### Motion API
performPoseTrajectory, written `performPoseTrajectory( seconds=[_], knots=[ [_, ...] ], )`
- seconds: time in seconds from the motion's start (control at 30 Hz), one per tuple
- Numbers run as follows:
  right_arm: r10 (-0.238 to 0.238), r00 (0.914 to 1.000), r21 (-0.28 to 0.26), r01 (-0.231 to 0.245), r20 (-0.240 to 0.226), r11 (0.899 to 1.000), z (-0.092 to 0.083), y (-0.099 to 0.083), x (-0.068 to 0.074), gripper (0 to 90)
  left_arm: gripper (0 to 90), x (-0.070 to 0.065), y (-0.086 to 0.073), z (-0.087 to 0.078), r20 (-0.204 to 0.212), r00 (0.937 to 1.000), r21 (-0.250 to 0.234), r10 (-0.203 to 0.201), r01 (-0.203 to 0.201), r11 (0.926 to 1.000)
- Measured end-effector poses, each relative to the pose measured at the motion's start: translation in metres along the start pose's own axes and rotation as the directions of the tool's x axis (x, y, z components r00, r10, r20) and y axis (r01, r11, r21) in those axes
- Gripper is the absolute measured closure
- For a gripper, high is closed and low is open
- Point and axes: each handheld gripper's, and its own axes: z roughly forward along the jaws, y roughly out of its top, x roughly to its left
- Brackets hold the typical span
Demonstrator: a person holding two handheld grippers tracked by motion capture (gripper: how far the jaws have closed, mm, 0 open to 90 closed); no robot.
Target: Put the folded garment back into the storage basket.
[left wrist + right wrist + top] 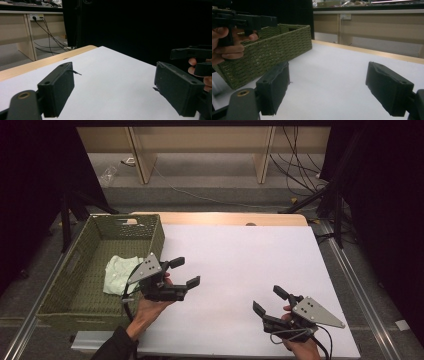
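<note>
Here, left claw (pixel 185 271) wide, right claw (pixel 270 300) wide (both empty), pale cloth (pixel 120 271) in green basket (pixel 90 235), white table (pixel 240 255).

from up high i can't make out what the pale cloth (pixel 120 273) in the green basket (pixel 85 285) really is, and my left gripper (pixel 184 272) covers its near right edge. my right hand (pixel 302 347) is cut off by the bottom edge. in the right gripper view the basket (pixel 274 47) runs out past the left edge, partly behind my left hand (pixel 227 45). small clutter on the far floor (pixel 107 174) is too tiny to name.
</note>
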Motion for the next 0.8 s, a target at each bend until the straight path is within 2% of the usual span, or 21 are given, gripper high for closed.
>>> performPoseTrajectory(
  seconds=[0.43,0.67,0.8],
  knots=[
    [0.001,1.0,0.001,-0.001,0.002,1.0,0.0,0.0,0.0,20.2,15.6,-0.004,-0.011,-0.007,-0.003,0.9999,-0.011,0.012,-0.012,0.9999],
    [0.002,1.0,0.0,-0.002,0.003,1.0,0.0,0.0,0.0,20.2,15.7,-0.005,-0.018,-0.012,-0.007,1.0,-0.004,0.001,-0.001,1.0],
    [0.001,1.0,0.0,-0.001,0.001,1.0,0.0,0.0,0.0,20.2,15.7,-0.004,-0.021,-0.014,0.003,0.9996,0.004,-0.03,0.03,0.9995]
  ],
)
